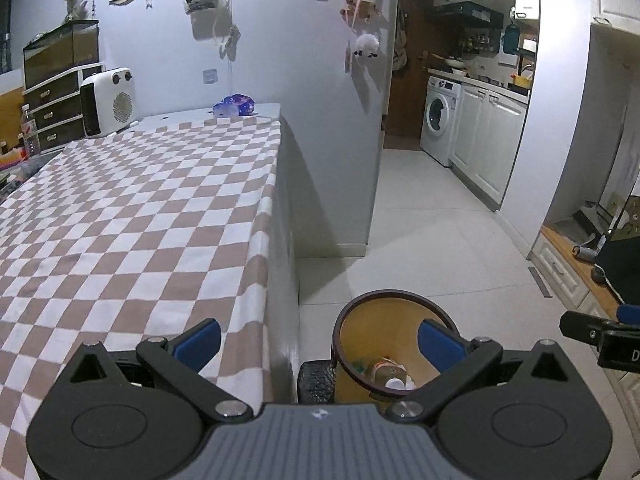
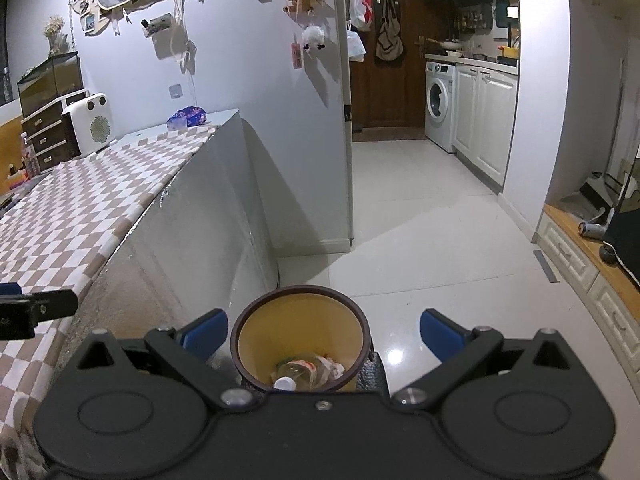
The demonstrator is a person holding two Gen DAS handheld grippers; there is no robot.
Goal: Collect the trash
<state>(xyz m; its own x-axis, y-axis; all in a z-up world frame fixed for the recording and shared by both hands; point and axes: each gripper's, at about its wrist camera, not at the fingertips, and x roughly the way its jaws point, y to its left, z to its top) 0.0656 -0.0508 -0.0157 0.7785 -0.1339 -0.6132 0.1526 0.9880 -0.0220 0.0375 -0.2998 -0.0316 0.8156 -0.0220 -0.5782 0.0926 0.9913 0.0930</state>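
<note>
Right claw (image 2: 320,336) (spread) above bin (image 2: 300,304)

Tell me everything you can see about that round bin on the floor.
The bin is a round, open-topped container with a dark brown rim and yellowish inner wall, standing upright on the pale tiled floor beside the grey end of the table. Inside lie a clear plastic bottle with a white cap and some crumpled wrappers. Neither gripper touches it.

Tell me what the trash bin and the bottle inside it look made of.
Trash bin: probably plastic, with smooth matte yellow inner walls and a dark brown rim band. Bottle: likely clear thin plastic, see-through body with a white cap.
</note>
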